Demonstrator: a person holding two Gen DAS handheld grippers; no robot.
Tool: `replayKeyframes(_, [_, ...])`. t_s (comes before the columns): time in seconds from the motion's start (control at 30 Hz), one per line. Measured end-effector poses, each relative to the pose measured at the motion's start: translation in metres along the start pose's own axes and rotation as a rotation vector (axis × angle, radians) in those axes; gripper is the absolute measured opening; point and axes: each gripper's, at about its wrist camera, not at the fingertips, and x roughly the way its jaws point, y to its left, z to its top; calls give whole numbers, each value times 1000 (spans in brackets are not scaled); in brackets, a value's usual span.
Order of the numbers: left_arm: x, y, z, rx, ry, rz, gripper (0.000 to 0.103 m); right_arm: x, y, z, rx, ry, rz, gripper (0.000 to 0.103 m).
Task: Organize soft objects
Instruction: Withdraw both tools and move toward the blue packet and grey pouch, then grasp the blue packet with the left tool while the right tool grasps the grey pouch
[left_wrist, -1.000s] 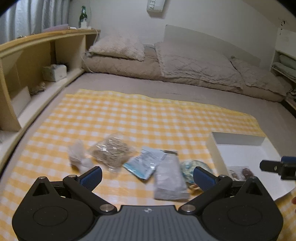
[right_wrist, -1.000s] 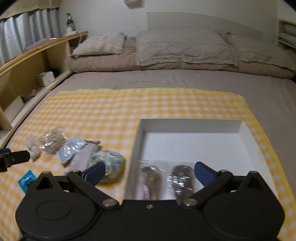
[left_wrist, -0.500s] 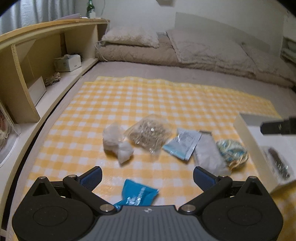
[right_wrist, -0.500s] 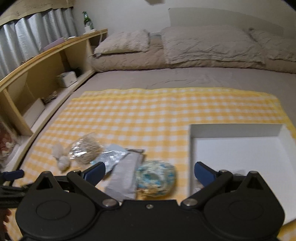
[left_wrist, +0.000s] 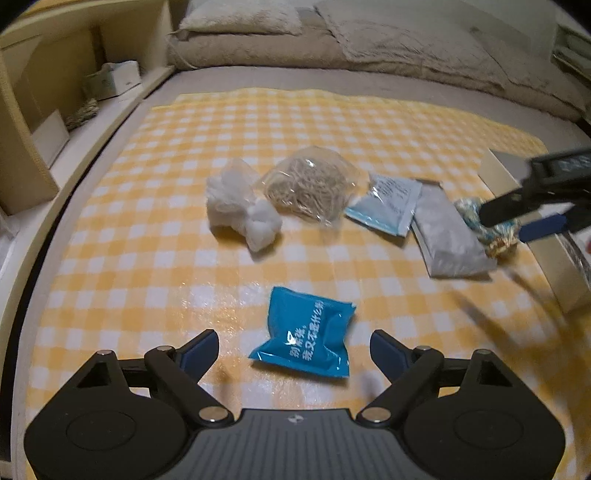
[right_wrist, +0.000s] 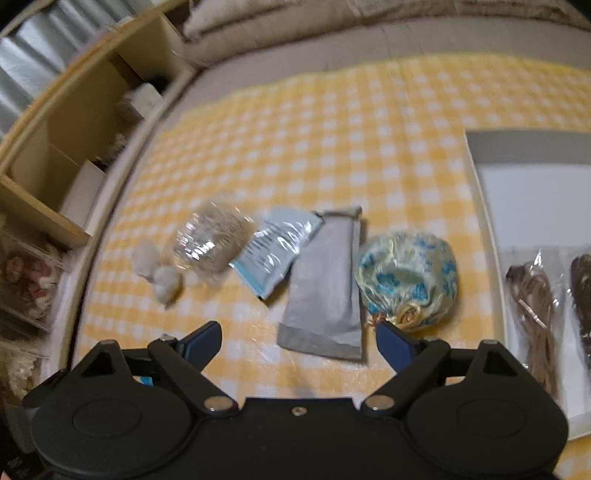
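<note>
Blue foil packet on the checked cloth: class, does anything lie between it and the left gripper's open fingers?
Nothing visible does. The blue foil packet lies alone on the yellow checked cloth, just ahead of the closing left gripper.

A: Dim, warm indoor light; the yellow checked cloth (left_wrist: 332, 125) shows a pale sheen near the middle, so the light seems to come from above.

B: Soft shadows fall beside the blue packet (left_wrist: 304, 332). The right wrist view is smeared by motion blur, worst on the left shelf (right_wrist: 74, 122). Both views bend at the edges, corners black.
</note>
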Motion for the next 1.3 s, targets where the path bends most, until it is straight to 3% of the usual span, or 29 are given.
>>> replayKeyframes(0.3, [14, -10, 0, 73, 35, -17, 80, 46, -1, 4, -1, 110, -5, 91])
replayKeyframes(0.57, [21, -12, 4, 126, 33, 2, 78, 70, 19, 13, -112, 73, -91, 91])
replayKeyframes(0.73, [25, -9, 7, 126, 42, -12, 67, 80, 22, 19, -120, 67, -118, 90])
replayKeyframes(0.9, [28, -9, 9, 117, 46, -20, 53, 89, 22, 20, -149, 80, -166, 76])
replayKeyframes(1.07, [29, -5, 10, 76, 55, -38, 51, 96, 31, 14, -236, 84, -206, 64])
replayKeyframes(1.3, [21, 0, 13, 16, 21, -5, 47, 92, 37, 10, -276, 79, -202, 52])
